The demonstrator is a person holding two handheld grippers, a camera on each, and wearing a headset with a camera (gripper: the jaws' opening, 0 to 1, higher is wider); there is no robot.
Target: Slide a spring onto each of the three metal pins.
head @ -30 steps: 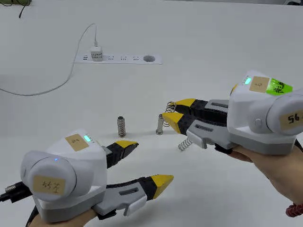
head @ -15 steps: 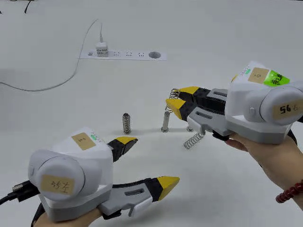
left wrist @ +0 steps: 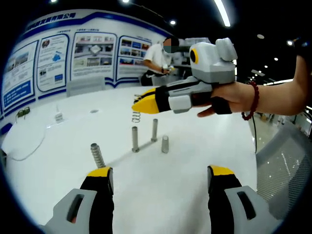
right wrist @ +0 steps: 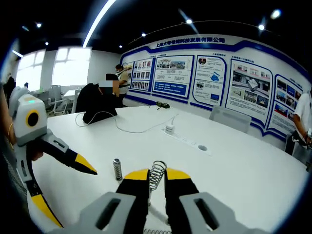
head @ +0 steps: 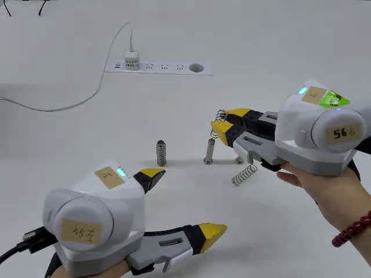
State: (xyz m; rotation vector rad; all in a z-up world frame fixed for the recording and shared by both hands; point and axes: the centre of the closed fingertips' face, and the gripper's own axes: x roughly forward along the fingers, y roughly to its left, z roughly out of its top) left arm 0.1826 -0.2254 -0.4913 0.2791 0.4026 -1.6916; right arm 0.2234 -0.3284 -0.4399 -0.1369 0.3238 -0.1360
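Head view: the right gripper (head: 218, 120) covers most of the third pin (head: 239, 158), so just its foot shows under the grey body. The held spring (head: 221, 114) peeks out as a few coils at the yellow tips. In the right gripper view its fingers (right wrist: 136, 178) are pressed onto that spring, which stands up between them. The upper coils rise clear above the tips and the lower end is hidden.

The left gripper view shows the spring's lower end hanging right over the top of the bare pin (head: 209, 151), seemingly a little apart from it. To that pin's left the sprung pin (head: 161, 153) already wears its coil. A loose spring (head: 244, 174) lies on the table (head: 278, 40) just under the right gripper. A short grey stub (left wrist: 165, 144) by the pins is too small to identify.

The left gripper (head: 183, 202) hovers near the person, fingers (left wrist: 100, 179) spread wide. Open white table lies all around the pins, and a power strip (head: 159, 66) sits well behind them.
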